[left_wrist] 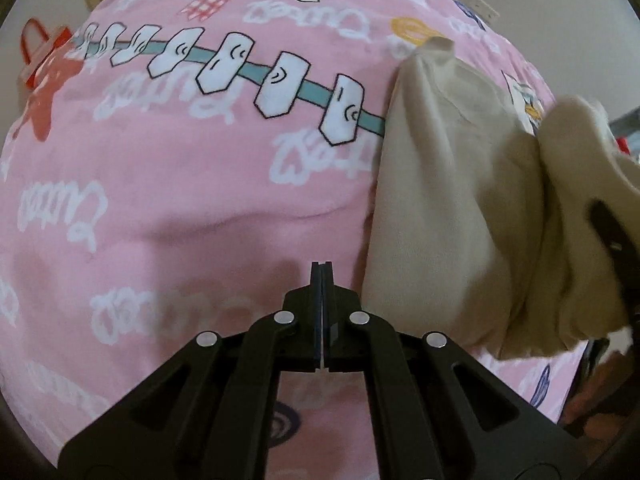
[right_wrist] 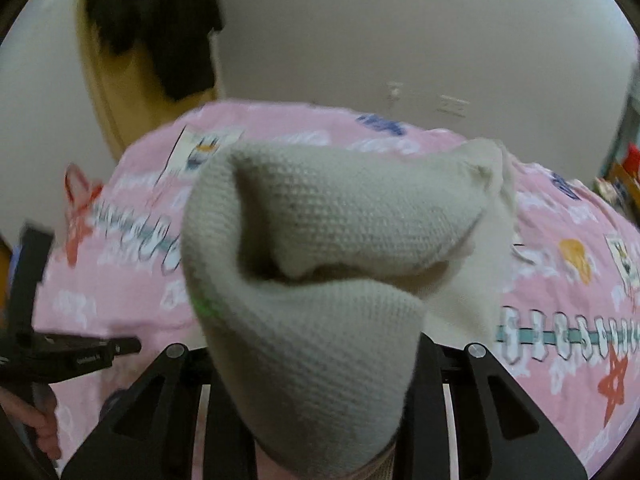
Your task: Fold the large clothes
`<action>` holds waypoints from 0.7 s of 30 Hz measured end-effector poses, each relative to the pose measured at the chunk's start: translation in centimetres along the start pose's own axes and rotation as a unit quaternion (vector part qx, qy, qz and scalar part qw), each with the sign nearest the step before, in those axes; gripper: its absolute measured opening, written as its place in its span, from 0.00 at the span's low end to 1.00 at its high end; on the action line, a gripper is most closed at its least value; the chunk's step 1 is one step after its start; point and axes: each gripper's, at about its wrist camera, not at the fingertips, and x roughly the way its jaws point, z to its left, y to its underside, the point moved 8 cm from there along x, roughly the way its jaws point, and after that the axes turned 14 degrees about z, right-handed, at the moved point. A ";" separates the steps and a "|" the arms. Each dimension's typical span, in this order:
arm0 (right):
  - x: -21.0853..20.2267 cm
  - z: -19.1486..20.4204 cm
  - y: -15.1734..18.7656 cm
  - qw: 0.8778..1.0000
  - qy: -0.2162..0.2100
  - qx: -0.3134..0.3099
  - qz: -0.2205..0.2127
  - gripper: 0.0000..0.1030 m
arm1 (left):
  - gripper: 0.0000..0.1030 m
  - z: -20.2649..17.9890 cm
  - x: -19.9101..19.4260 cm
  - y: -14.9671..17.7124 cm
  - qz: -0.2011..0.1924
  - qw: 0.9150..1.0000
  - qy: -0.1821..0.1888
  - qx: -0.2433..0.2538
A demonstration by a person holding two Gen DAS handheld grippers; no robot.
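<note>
Beige knit garment (right_wrist: pixel 320 280), bunched in the right tool (right_wrist: pixel 320 432), should be carried toward 12 o'clock and spread on the pink bedsheet (left_wrist: pixel 160 200); left tool (left_wrist: pixel 322 276) closed, empty

Bed under a pink printed blanket (left_wrist: pixel 180 184), beige knit garment (left_wrist: pixel 440 200) lying along its right side

One beige garment (left_wrist: pixel 460 208), one pink printed bedsheet (left_wrist: pixel 180 200), two grippers (left_wrist: pixel 322 272)

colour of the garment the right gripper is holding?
Beige garment, waffle-knit; clearest in the right wrist view.
</note>
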 end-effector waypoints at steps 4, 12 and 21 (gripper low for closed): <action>2.7 5.4 1.0 0.997 0.009 -0.075 0.012 0.27 | 0.00 2.7 -0.3 -0.8 -0.002 1.000 -0.028 -0.008; 6.5 9.0 4.3 0.984 0.064 -0.166 0.026 0.28 | 0.00 8.6 0.6 -0.3 0.027 0.997 -0.036 -0.056; 2.8 8.9 5.4 0.971 0.077 -0.221 0.049 0.45 | 0.00 5.0 -4.3 -1.9 0.038 0.998 -0.017 -0.039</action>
